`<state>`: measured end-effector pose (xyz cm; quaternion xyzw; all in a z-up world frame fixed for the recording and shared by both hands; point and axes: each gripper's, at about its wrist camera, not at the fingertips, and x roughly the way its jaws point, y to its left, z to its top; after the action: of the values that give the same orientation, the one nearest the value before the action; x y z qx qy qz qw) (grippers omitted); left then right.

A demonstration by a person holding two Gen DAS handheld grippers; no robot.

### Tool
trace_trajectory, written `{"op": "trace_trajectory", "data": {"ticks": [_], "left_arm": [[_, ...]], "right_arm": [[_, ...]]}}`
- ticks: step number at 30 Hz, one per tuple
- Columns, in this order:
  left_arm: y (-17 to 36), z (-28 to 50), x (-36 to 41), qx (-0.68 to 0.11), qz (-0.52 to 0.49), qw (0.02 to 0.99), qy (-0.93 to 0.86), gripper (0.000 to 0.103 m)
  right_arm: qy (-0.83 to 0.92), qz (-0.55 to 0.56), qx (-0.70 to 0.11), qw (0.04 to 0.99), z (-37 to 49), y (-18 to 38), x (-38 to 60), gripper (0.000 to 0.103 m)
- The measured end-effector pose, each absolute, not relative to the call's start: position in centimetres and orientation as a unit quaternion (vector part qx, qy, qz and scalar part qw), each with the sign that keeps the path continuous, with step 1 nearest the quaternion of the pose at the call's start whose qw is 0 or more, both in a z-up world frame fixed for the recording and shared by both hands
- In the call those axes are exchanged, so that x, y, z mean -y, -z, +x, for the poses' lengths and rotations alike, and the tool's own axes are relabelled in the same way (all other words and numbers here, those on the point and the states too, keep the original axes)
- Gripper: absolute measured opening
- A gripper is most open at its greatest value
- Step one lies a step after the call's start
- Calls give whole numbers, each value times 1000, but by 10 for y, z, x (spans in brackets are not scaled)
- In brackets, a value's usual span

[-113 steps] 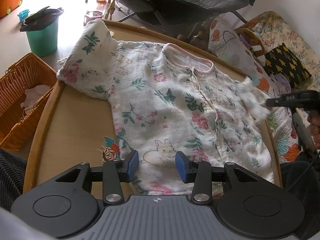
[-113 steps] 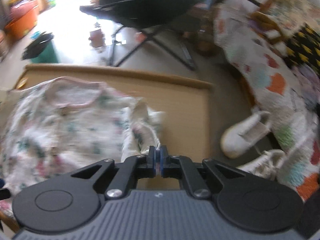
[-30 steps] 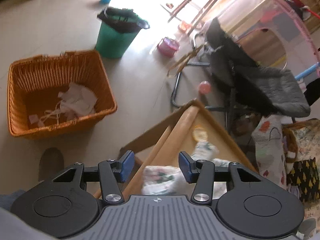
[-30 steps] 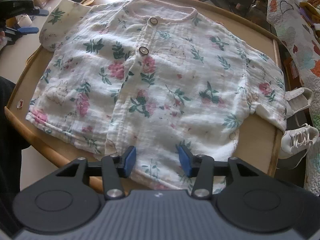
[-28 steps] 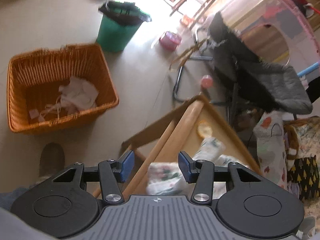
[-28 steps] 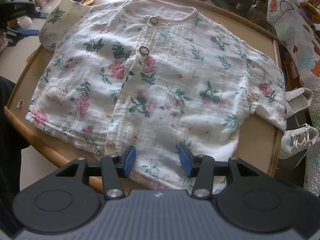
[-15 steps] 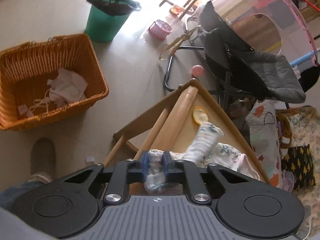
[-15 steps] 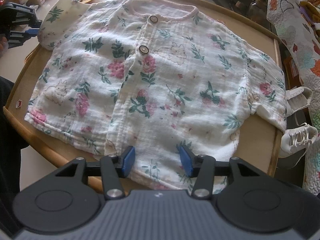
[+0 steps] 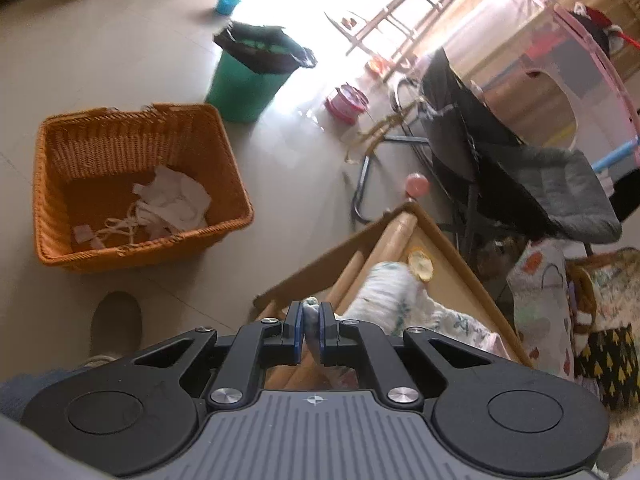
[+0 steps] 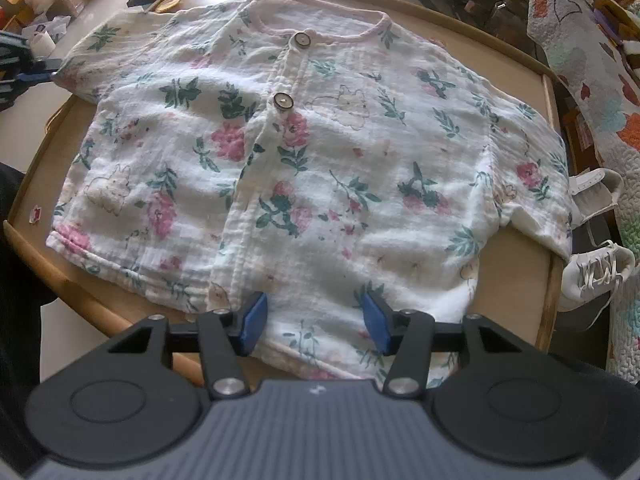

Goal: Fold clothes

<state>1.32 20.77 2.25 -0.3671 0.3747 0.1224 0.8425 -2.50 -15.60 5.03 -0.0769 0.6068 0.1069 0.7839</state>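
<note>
An orange wicker basket holding white scraps is seen at left of the left wrist view; a green bin lined black above it. White sneakers are noted at right edge, right wrist view.

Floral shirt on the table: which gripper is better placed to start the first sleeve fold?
Left. The left gripper is pinched on the sleeve of the floral shirt at the table edge. The right gripper hovers over the hem, jaws opening, pads gripping nothing.
</note>
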Motion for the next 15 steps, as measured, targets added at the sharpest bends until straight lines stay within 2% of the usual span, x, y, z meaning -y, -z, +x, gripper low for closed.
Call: {"op": "trace_trajectory", "data": {"ticks": [5,11,15], "left_arm": [[-40,5,-196,-355,-334,866,-117,8],[-64,0,-187,-293,-321,898,-66,8],[-80,2,-173,-279,-272,921,-27,8]], "right_arm": [[-107,-78,-605,785,-24,-49,156,55],[-107,-77,-603,787,-24,-49,156,56],[-106,-76,-601,788,-25,-49,155,57]]}}
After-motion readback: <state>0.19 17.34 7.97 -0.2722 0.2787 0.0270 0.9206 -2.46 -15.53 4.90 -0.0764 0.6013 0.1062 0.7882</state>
